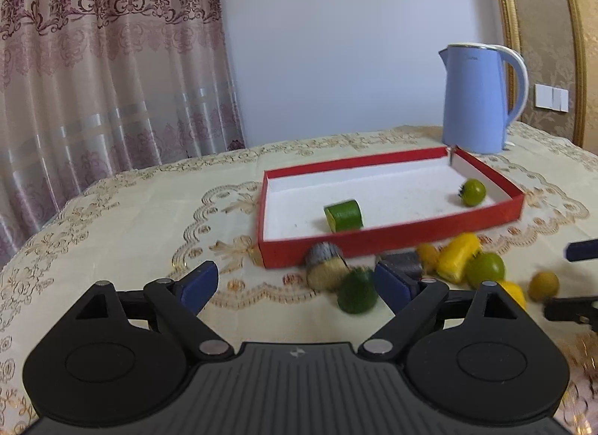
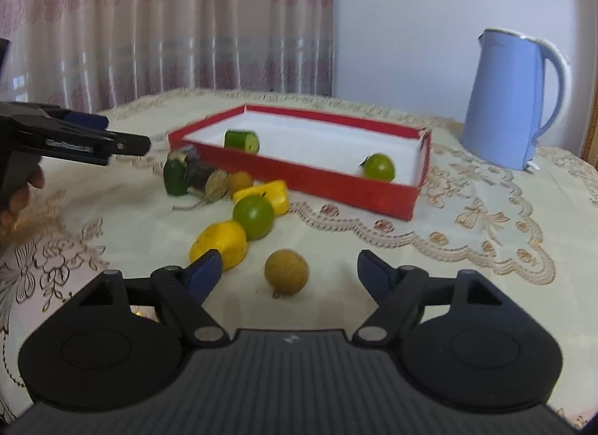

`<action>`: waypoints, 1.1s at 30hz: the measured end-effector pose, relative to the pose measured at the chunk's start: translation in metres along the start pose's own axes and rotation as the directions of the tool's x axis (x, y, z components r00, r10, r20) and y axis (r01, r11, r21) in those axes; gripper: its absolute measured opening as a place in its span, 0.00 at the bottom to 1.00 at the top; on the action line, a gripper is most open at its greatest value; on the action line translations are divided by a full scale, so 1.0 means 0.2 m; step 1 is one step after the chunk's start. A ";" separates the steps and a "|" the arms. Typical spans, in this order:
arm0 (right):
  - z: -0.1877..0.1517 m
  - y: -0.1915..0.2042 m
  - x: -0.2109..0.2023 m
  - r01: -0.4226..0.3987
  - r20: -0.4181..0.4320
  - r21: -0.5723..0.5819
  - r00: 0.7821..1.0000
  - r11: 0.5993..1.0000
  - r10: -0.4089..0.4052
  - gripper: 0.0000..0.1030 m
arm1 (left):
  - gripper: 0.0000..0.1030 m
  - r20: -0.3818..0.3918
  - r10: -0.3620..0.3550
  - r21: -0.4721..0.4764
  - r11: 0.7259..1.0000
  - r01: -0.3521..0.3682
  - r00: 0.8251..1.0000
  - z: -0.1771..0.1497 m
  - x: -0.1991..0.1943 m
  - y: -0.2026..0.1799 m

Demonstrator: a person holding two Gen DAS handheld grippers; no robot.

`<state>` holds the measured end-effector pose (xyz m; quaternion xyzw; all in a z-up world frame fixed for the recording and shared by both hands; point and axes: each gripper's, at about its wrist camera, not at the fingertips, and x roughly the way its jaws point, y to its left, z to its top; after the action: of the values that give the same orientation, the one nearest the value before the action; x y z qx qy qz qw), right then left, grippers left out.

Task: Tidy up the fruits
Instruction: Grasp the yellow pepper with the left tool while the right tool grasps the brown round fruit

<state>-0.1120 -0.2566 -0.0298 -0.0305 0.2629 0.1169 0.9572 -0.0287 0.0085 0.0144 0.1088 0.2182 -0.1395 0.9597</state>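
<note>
Above a cloth-covered bench (image 1: 123, 210), both grippers hover with jaws spread wide and nothing held. A red tray (image 1: 392, 238) with a white floor lies near the middle of the bench, and two pieces sit inside it: a green cucumber chunk (image 1: 344, 215) near the front wall and a green tomato (image 1: 473, 192) towards the far right corner. Loose fruit lies just outside the tray's front wall. From the right wrist, the right gripper (image 2: 286, 270) faces a brown longan (image 2: 287, 272) lying between its fingertips but touching neither. Beyond it sit a yellow piece (image 2: 220, 244), a second green tomato (image 2: 254, 216), another yellow piece (image 2: 274, 195), a small orange fruit (image 2: 240, 181), a dark bundle (image 2: 203, 177) and a green chunk (image 2: 175, 177). The left gripper (image 1: 295, 281) hangs over the bench, the green chunk just inside its right finger. A blue kettle (image 1: 478, 98) stands behind the tray, before a curtain (image 1: 93, 61).
</note>
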 end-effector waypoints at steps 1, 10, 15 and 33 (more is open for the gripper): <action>0.00 0.00 0.01 -0.004 -0.008 -0.002 1.000 1.000 0.004 0.75 | 0.88 -0.002 -0.006 0.001 1.000 0.006 1.000 -0.01 -0.01 0.00; 0.01 0.00 0.07 -0.019 -0.044 0.004 0.999 1.000 0.019 0.52 | 0.88 -0.031 -0.056 0.016 0.998 0.056 0.998 -0.10 -0.05 -0.06; 0.01 0.00 0.07 -0.021 -0.053 0.014 0.998 1.000 0.022 0.47 | 0.88 -0.041 -0.076 0.016 0.997 0.077 0.996 -0.10 -0.05 -0.08; -0.02 -0.07 0.01 0.001 -0.038 0.042 0.999 0.999 0.001 0.25 | 0.88 -0.096 -0.237 0.039 0.970 0.241 0.967 -0.12 -0.02 -0.35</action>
<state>-0.1094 -0.2713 -0.0343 -0.0124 0.2837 0.1107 0.9524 -0.0646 -0.0500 -0.0157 0.1120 0.2696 -0.2546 0.9219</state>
